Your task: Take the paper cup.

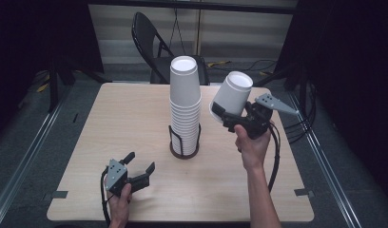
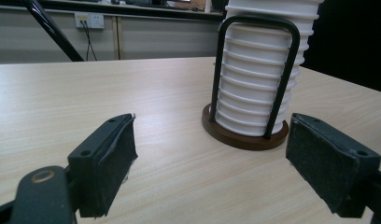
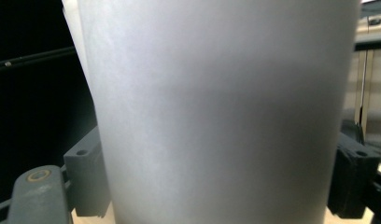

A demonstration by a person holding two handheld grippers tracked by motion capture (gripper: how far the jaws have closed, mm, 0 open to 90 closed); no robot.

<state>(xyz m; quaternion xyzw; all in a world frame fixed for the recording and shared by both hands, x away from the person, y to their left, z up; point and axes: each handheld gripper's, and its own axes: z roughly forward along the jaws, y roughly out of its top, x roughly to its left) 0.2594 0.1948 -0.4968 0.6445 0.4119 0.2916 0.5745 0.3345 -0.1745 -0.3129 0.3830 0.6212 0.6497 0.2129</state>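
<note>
A: Status of the single paper cup [image 1: 232, 95]?

B: Upside down, tilted, in the air right of the stack of cups [image 1: 185, 107], clear of it. Right gripper [image 1: 219, 114] pinches it near the rim, jaws pressed on both sides.

A: The stack?

B: Sits in the wire holder [image 1: 184, 142] at mid-table. Can't tell whether the held cup is headed on or off it.

A: Left gripper [image 1: 140, 164]?

B: Low at the near table [image 1: 111, 123] edge, jaws spread, empty. By my reading, mid-transfer; placement remains.
</note>
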